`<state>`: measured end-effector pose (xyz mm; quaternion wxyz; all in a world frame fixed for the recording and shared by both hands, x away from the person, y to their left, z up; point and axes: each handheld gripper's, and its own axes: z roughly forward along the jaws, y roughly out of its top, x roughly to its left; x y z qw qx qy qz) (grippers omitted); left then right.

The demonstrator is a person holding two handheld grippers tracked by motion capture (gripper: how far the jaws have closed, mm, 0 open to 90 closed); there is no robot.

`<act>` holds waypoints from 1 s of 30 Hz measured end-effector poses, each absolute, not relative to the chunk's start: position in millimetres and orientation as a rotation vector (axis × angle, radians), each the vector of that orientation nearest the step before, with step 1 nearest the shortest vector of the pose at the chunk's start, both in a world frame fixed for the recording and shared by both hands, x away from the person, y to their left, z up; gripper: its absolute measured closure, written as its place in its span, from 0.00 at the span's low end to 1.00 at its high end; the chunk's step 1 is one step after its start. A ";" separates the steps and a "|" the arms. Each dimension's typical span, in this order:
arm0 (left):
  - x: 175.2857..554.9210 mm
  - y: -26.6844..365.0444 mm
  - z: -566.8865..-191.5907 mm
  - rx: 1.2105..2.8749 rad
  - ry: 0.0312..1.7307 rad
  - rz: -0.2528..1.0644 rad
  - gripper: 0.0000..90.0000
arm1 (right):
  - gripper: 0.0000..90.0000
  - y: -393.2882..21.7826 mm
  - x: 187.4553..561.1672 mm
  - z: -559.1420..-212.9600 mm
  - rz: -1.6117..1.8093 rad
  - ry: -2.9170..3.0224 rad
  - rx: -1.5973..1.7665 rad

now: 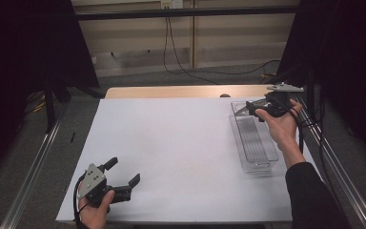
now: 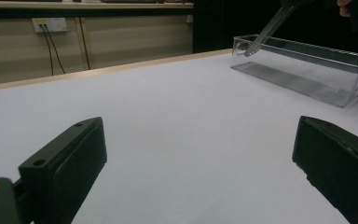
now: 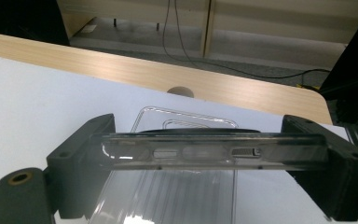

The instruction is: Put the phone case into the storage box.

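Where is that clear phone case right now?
The clear phone case is clamped in the right gripper, held over the far end of the transparent tray on the table's right side in the high view.

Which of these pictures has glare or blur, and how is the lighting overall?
High view: dim, dark at both sides, the white table sheet evenly lit. Left gripper view: the clear plastic tray casts a faint shadow. Right gripper view: a glare spot on the tray near the bottom edge; the clear phone case close up looks soft.
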<state>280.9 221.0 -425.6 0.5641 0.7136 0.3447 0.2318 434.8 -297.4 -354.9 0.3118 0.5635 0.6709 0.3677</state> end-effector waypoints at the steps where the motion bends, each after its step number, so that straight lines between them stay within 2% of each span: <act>1: 280.9 221.1 -425.6 1.680 0.810 0.545 0.03 | 0.13 -296.0 435.1 -355.6 0.962 1.768 1.477; 30: 282.1 220.9 -427.2 1.672 0.825 0.539 0.03 | 0.13 -280.0 442.9 -375.8 0.912 1.664 1.555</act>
